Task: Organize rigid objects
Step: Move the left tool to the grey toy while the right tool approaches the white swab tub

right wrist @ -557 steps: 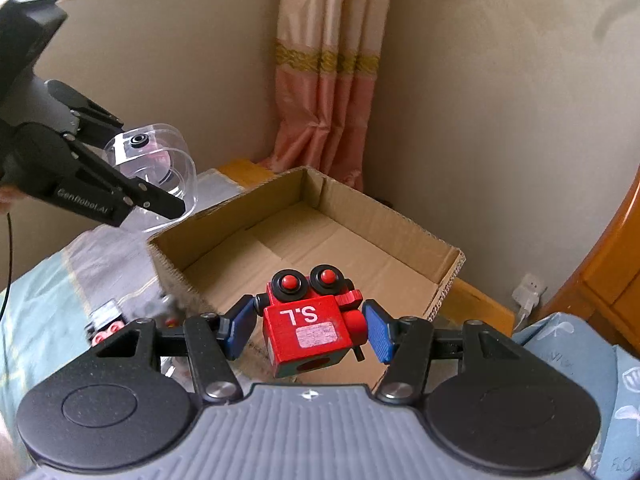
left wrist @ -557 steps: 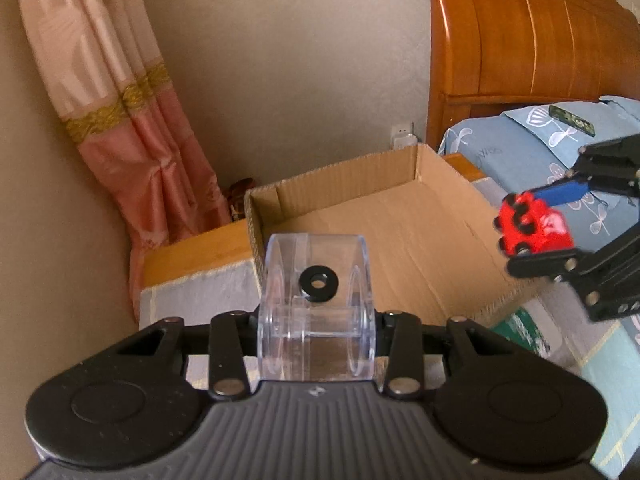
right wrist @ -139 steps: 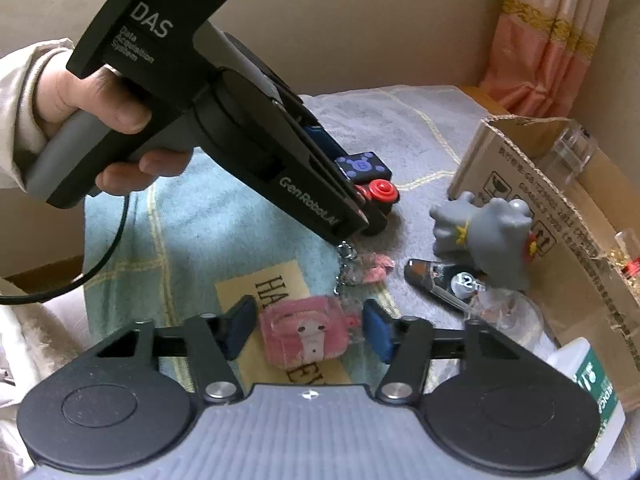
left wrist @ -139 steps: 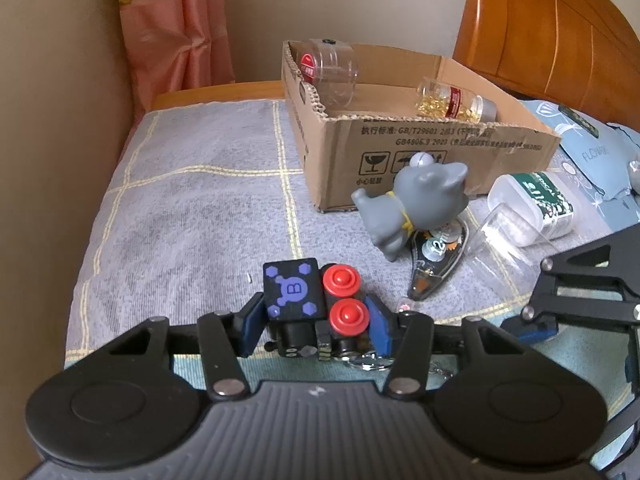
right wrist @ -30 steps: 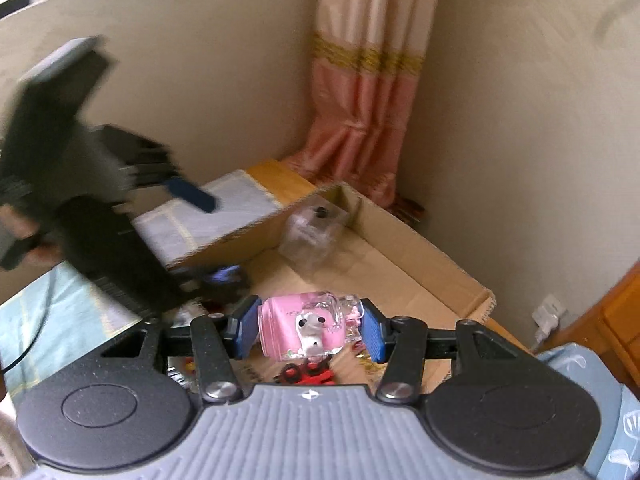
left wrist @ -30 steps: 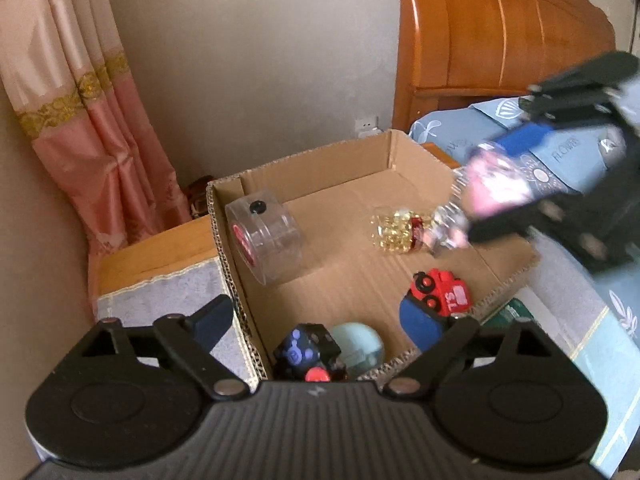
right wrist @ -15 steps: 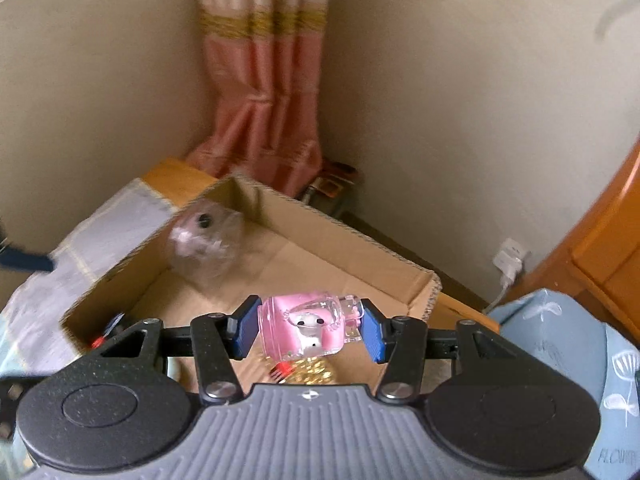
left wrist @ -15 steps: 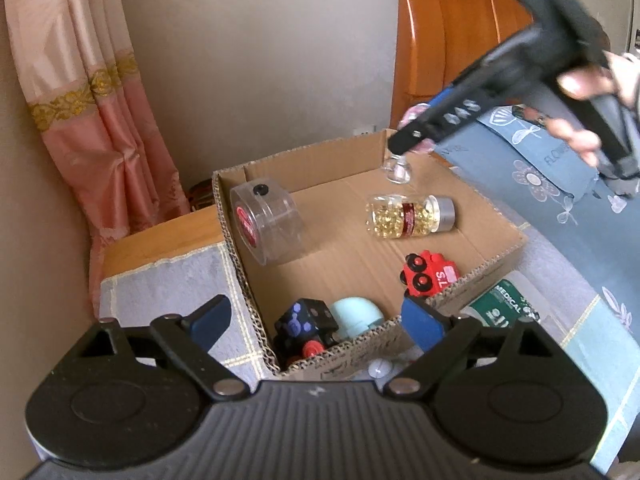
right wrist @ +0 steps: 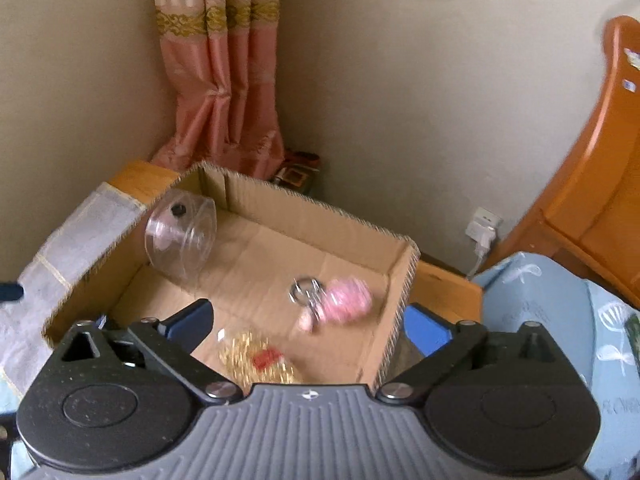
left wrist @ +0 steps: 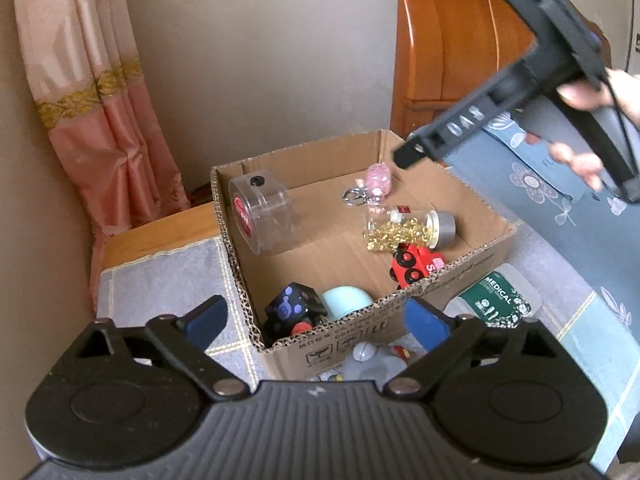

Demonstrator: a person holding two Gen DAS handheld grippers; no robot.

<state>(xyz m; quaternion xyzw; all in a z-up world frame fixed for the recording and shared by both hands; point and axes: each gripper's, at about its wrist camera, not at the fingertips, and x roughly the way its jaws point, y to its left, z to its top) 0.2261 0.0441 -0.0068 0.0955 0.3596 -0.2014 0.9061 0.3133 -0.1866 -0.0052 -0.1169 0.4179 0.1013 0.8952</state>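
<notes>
Plain beige walls meet in a corner, where a pink curtain with a gold band hangs. An orange wooden headboard stands on the right. A white plug sits in a wall socket.

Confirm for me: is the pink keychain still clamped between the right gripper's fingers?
No: the pink keychain is in the cardboard box, clear of the right gripper, whose jaws have just been opening.
</notes>
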